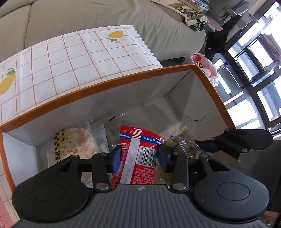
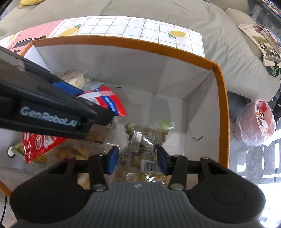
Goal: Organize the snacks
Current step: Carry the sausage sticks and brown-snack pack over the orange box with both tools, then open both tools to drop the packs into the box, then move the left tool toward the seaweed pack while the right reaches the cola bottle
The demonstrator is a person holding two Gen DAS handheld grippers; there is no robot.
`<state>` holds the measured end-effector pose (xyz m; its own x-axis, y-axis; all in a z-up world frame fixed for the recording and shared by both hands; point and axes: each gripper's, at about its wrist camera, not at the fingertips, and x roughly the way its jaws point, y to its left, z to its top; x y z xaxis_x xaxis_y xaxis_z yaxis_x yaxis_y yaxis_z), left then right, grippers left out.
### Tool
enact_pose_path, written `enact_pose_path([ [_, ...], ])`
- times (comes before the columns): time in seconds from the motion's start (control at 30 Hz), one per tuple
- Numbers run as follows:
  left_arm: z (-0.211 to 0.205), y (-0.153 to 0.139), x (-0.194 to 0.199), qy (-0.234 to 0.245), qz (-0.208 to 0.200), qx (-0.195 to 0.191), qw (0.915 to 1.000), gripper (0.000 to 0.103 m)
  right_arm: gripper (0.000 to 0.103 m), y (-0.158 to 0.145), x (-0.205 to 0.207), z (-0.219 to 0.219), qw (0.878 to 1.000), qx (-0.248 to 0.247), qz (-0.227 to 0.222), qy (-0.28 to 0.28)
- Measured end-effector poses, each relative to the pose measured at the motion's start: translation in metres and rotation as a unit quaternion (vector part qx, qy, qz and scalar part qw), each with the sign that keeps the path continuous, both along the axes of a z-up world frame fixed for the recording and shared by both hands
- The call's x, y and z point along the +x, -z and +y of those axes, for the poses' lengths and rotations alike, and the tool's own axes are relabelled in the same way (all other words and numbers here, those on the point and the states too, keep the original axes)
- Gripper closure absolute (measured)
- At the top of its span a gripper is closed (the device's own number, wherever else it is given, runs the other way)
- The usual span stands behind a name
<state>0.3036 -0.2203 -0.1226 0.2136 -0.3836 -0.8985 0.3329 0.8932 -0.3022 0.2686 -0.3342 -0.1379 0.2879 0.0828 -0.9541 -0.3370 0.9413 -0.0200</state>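
Note:
My left gripper (image 1: 139, 157) is shut on a red snack packet (image 1: 140, 150) with a white stripe and barcode, held inside the orange-rimmed white box (image 1: 108, 84). My right gripper (image 2: 137, 159) is shut on a clear bag of green and tan snacks (image 2: 145, 138), also inside the box (image 2: 223, 98). The left gripper (image 2: 52, 108) and its red packet (image 2: 108, 101) show at the left of the right wrist view. The right gripper's finger (image 1: 242, 140) shows at the right of the left wrist view. A bag of white puffed snacks (image 1: 77, 142) lies on the box floor at left.
Another red packet (image 2: 40, 145) and yellow snacks lie at the box's lower left. The box stands on a lemon-print tablecloth (image 1: 70, 59) in front of a grey sofa (image 1: 105, 15). A pink plastic bag (image 2: 256, 121) sits on the floor at right.

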Motion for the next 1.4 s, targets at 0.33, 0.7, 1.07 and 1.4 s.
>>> enact_pose_path([
  [0.33, 0.011, -0.025, -0.014, 0.008, -0.024, 0.009, 0.9996, 0.035, 0.035, -0.014, -0.003, 0.004, 1.000, -0.014, -0.018, 0.009],
  [0.7, 0.039, -0.074, -0.059, 0.015, -0.085, 0.035, 0.9956, 0.035, 0.031, -0.051, -0.031, 0.013, 0.998, -0.016, -0.047, 0.027],
  [1.07, 0.115, -0.130, -0.134, -0.026, -0.178, 0.031, 0.9831, 0.035, 0.029, -0.107, -0.097, 0.052, 0.982, 0.062, -0.142, 0.105],
  [1.4, 0.210, -0.123, -0.194, -0.134, -0.186, 0.025, 0.9729, 0.035, 0.026, -0.122, -0.158, 0.121, 0.958, 0.129, -0.207, 0.148],
])
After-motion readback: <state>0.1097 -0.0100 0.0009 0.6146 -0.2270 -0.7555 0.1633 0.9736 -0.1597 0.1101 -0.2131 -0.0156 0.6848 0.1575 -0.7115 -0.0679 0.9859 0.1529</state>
